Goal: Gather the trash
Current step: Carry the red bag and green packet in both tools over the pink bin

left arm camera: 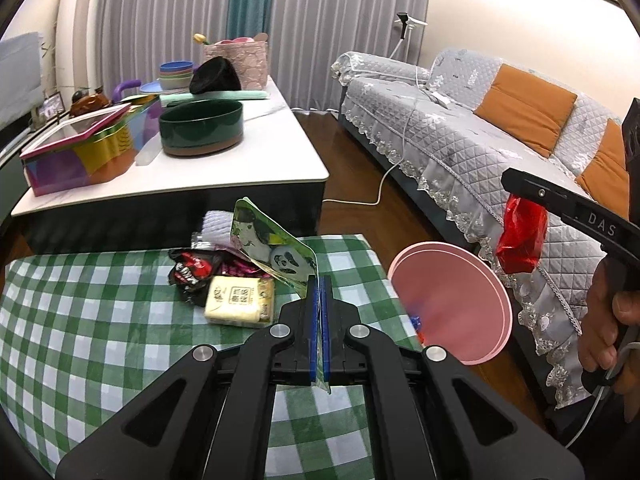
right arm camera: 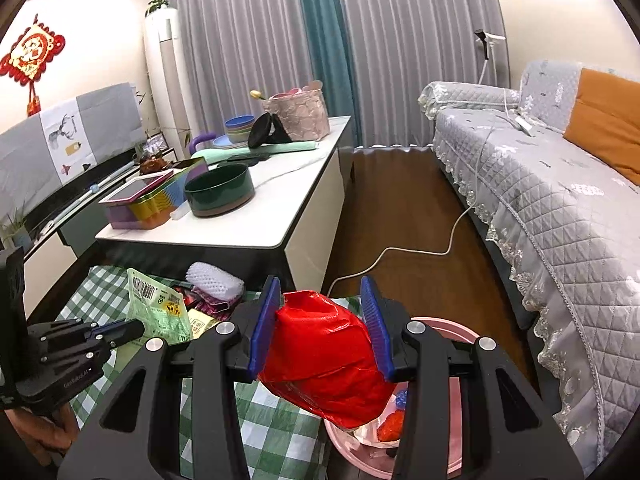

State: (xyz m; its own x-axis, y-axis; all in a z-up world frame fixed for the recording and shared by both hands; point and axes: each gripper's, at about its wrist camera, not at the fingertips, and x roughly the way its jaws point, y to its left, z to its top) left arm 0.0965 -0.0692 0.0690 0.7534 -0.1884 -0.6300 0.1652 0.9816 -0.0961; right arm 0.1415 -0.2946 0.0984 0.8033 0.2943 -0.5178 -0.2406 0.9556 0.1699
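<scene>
Left gripper (left arm camera: 320,292) is clamped tight on a flat green printed snack packet (left arm camera: 276,248) over the green checked tablecloth (left arm camera: 100,320). Right gripper (right arm camera: 324,320) squeezes a crumpled red plastic wrapper (right arm camera: 324,352) above the round pink plastic bin (right arm camera: 460,400).

Lying at centre frame on the green-checked tablecloth (left arm camera: 100,320): a cream tissue pack (left arm camera: 239,302), a black-red wrapper (left arm camera: 192,276), white foam netting (left arm camera: 218,222); beyond, upper left, a white-topped table (left arm camera: 240,168).
</scene>
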